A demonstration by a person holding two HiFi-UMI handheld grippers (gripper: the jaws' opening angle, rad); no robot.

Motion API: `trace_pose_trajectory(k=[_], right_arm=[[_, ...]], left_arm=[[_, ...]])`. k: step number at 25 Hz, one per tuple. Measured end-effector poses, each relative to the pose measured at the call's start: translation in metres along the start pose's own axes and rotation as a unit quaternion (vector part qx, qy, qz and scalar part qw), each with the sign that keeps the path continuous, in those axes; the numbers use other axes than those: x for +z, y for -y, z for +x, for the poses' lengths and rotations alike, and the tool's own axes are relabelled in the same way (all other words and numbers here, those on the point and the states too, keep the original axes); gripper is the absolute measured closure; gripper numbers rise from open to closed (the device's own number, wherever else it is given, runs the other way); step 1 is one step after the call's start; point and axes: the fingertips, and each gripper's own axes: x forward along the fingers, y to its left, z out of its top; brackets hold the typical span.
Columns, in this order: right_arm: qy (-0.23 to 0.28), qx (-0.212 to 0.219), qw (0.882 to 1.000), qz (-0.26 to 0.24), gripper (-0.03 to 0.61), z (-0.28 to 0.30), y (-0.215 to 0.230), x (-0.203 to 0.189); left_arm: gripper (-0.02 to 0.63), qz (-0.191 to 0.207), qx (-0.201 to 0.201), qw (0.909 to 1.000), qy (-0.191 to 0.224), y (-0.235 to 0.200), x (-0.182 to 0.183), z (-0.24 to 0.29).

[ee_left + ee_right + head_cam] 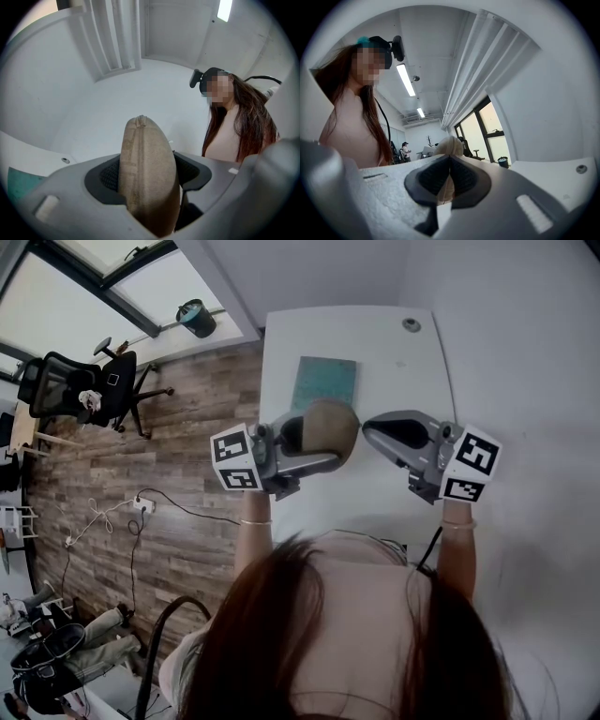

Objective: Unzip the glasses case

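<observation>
Tan fabric glasses case held up clear of the white table, clamped across its middle by the left tongs. Those jaws are closed only to the case's width, with the pads pressing on both broad sides. Right tongs meet the end of the case that faces them. Jaws all but closed, pads touching at the tips with a sliver of tan between them. Judged: a pinch at the zip end, though the pull itself is too small to make out.

Seam looks closed where visible, so the unzipping is not yet begun. Next move calls for the left to hold firm while the right draws round the curve of the seam, not straight away from it.

Left gripper view shows the seam edge-on up the rim; head view gives only a rounded top. Only the right gripper view shows its pads meeting. Only the head view shows a teal mat on the table beyond the case
</observation>
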Motion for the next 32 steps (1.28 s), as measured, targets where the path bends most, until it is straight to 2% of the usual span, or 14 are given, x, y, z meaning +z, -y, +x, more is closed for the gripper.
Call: trace_pose_trajectory(k=[10,17,32], right_arm=[[-0.001,0.001,1.0,-0.002,0.574,0.002,-0.006,-0.001],[0.001,0.0,1.0,-0.003,0.574,0.005,-0.004,-0.001],[-0.008,0.001,1.0,0.006,0.574,0.01,-0.004,-0.004]], left_arm=[[0.296,-0.016,0.001,0.999,0.042,0.001,0.009,-0.003],[0.296,-0.018,0.002,0.9985,0.051,-0.001,0.012,-0.005],[0.296,-0.028,0.012,0.9944,0.101,-0.007,0.032,-0.009]])
